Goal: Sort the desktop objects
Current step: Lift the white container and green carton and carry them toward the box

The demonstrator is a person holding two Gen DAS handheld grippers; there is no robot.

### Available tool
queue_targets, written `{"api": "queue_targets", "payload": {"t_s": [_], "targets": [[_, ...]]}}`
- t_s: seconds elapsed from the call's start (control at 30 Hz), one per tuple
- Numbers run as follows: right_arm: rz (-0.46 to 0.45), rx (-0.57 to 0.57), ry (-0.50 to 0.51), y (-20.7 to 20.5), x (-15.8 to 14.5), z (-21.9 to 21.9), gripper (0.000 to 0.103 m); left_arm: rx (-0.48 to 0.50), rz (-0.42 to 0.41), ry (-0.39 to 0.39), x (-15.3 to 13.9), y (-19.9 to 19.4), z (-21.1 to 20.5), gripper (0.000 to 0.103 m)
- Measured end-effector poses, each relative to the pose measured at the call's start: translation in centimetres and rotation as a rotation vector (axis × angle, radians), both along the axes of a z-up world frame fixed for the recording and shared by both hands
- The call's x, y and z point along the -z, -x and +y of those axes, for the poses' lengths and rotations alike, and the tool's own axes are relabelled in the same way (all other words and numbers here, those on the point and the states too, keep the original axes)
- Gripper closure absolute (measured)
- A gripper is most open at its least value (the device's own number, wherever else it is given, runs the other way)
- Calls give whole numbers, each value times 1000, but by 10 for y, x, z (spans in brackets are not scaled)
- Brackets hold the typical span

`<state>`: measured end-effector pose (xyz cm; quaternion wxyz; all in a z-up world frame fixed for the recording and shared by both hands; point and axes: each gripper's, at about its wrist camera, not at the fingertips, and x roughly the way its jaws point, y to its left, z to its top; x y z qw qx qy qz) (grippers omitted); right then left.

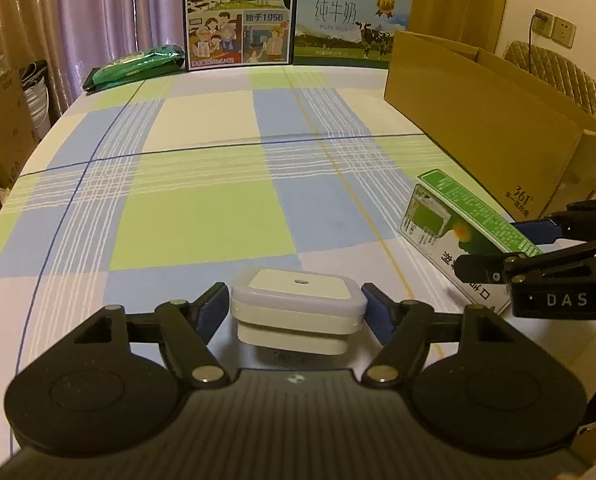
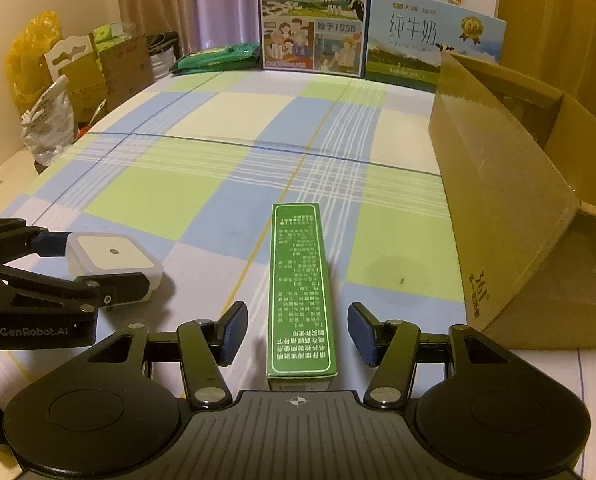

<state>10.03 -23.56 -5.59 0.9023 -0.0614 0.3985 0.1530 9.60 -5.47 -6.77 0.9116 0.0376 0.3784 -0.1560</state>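
A white square plug-in device [image 1: 298, 312] with a translucent top sits low over the checked tablecloth [image 1: 202, 224], clamped between the blue pads of the left gripper [image 1: 296, 312]; both pads press its sides. From the right wrist view the same device [image 2: 112, 262] is to the left of the green medicine box [image 2: 300, 292], well apart from it.

The green medicine box lies long-ways on the tablecloth [image 2: 178, 200], its narrow printed side up, between the fingers of the right gripper [image 2: 298, 334]. That gripper's jaws stand apart, with a gap on each side of the box, so neither pad touches it. In the left wrist view the box [image 1: 458, 224] shows its white and green face, with the right gripper [image 1: 510, 244] around its near end.

Right of the medicine box stands an open brown cardboard carton [image 2: 518, 208]. Beyond the box, at the far edge of the tablecloth, two milk cartons stand upright: a blue one [image 2: 314, 16] and a pale one [image 2: 430, 48]. A green packet [image 2: 218, 58] lies left of the blue carton.
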Motion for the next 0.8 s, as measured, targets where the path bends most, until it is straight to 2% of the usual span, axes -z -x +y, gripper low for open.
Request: {"api": "queue_targets", "payload": {"t_s": [0.3, 0.43, 0.57, 0.8], "targets": [[7, -22, 10, -6, 2, 4, 53, 40, 18, -31, 5, -8, -4, 39], [20, -27, 20, -13, 5, 8, 67, 55, 8, -50, 7, -9, -6, 39], [30, -23, 40, -18, 7, 10, 74, 65, 11, -54, 8, -11, -7, 39], [37, -26, 56, -16, 8, 11, 75, 67, 36, -45, 8, -11, -8, 43]]}}
